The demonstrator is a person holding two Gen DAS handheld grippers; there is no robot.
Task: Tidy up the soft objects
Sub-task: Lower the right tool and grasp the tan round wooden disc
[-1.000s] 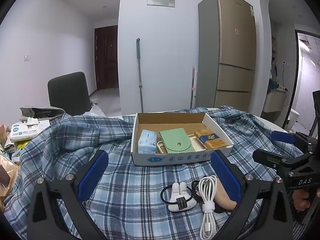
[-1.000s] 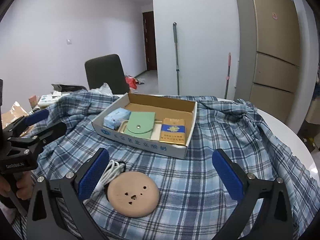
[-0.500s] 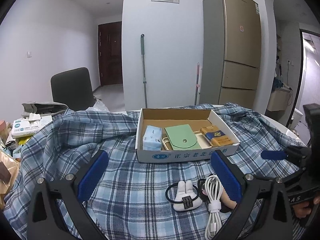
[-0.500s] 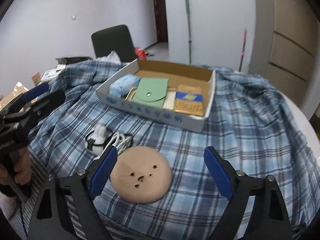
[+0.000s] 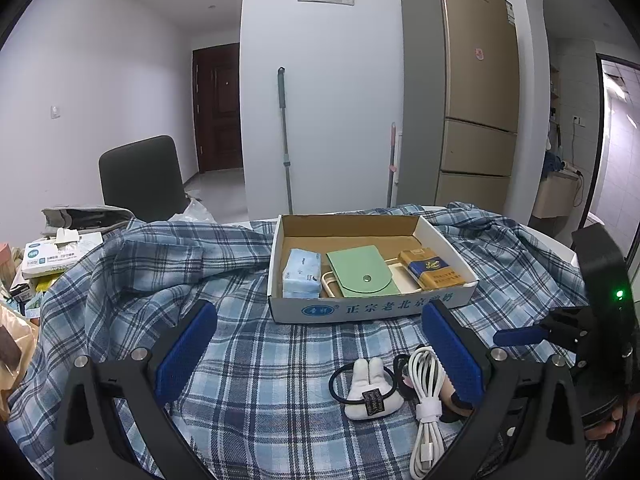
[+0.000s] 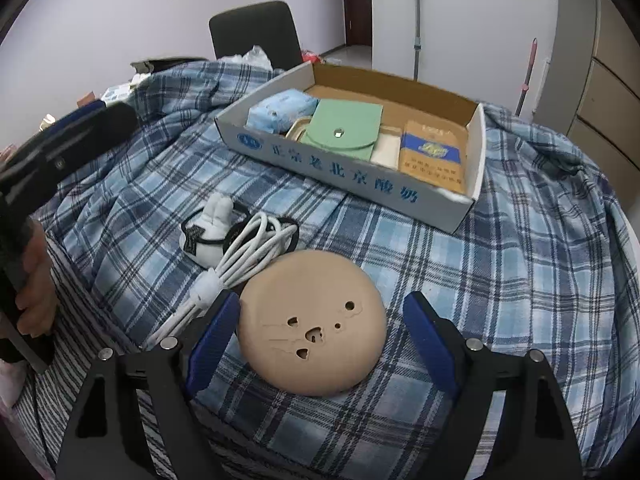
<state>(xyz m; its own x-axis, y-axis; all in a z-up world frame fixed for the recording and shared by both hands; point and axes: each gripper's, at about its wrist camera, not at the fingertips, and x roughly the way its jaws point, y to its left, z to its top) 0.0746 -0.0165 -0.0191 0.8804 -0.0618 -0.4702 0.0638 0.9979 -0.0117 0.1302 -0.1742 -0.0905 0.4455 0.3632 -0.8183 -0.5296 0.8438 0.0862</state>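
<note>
- Between the right gripper (image 6: 316,340)'s closing blue pads sits the round tan soft disc (image 6: 312,320), untouched, on the blue plaid cloth (image 6: 500,280).
- The left gripper (image 5: 320,352) hangs open nearby.
- Beyond, a white cardboard box (image 6: 344,168).

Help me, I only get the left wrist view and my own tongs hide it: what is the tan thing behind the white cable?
Observer: A round tan foam cushion with small holes, lying flat on the blue checked cloth.
Operator: Where are the right tongs?
Observer: The right tongs straddle the cushion and are closing. There is a gap at the right pad, and the left pad sits at the cushion's edge.
Operator: Is the cable clear of it?
Observer: No, the coiled white cable lies against the cushion's far-left edge, and its strapped end runs beside the left pad.
</note>
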